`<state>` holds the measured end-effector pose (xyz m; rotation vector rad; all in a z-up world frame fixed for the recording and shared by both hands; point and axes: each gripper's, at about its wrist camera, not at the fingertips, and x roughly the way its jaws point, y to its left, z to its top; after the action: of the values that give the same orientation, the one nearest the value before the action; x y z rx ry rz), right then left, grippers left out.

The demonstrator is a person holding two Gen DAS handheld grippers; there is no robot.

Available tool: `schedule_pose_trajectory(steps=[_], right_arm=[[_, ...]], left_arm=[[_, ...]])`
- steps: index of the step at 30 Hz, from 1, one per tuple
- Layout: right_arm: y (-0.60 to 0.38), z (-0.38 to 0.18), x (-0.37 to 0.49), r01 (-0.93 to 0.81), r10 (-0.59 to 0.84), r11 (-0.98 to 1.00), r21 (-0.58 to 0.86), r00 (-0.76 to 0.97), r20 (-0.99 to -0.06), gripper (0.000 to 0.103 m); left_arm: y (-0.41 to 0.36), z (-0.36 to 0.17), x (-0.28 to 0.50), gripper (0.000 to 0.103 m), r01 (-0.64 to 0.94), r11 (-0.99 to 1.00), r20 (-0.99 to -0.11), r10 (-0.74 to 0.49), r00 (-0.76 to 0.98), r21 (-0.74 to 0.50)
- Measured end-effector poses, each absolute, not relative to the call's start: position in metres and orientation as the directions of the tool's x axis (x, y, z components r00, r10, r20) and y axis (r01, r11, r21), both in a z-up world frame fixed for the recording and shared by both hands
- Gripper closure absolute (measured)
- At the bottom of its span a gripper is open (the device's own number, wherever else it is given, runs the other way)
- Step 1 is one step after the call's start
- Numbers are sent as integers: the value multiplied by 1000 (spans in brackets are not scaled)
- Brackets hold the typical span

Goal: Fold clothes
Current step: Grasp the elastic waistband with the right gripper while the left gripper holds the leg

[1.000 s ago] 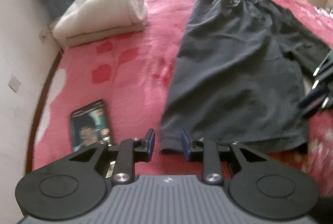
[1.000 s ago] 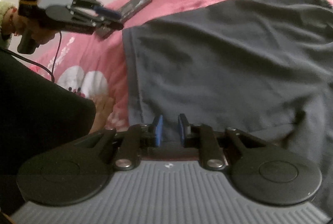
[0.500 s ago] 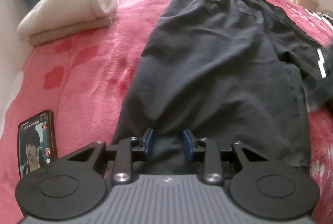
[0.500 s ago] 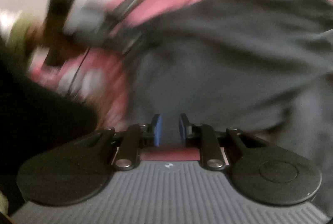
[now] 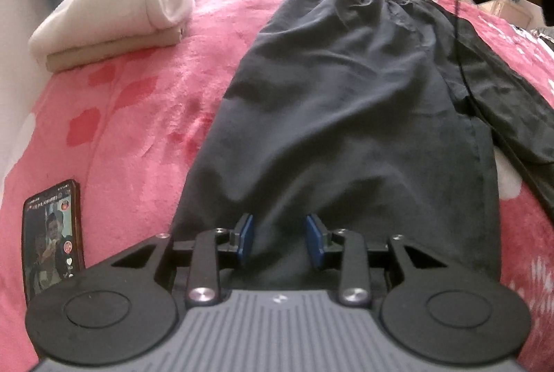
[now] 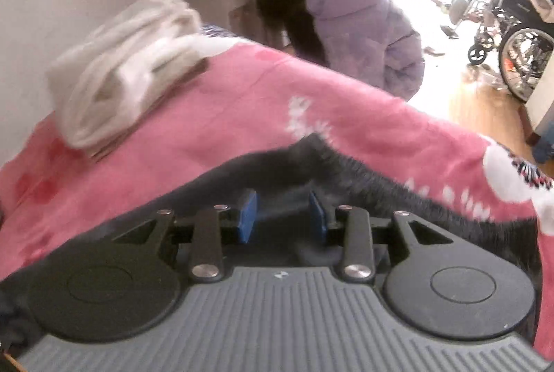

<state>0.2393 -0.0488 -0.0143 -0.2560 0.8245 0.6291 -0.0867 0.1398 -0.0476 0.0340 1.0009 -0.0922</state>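
Trousers [image 5: 349, 116] lie flat, dark, slightly wrinkled.
Left gripper [image 5: 280, 238] and right gripper [image 6: 282, 216] stand apart over the fabric.

Dark charcoal trousers [image 5: 346, 116] are spread flat, lengthwise, on the pink bed, hem end right at the left tool [image 5: 281, 242], gathered waistband at the far end under the right tool [image 6: 282, 219]. Slightly wrinkled.
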Motion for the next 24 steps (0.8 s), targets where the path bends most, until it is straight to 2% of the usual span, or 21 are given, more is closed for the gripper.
schedule_pose_trajectory(steps=[7,15,24], right_arm=[[-38,-47,283,-646,367,762,-38,480,-797,65],[-28,-56,303,-692,395,722,-13,428,-813,65],[-22,-58,308,-749,430,662,2,378,-820,72]], left_arm=[[143,-53,-80,66,83,996,-852,-68,519,-29],[142,-56,-76,62,84,996,-859,-68,508,-29],[141,-57,-74,60,85,996,-862,-65,502,-25]])
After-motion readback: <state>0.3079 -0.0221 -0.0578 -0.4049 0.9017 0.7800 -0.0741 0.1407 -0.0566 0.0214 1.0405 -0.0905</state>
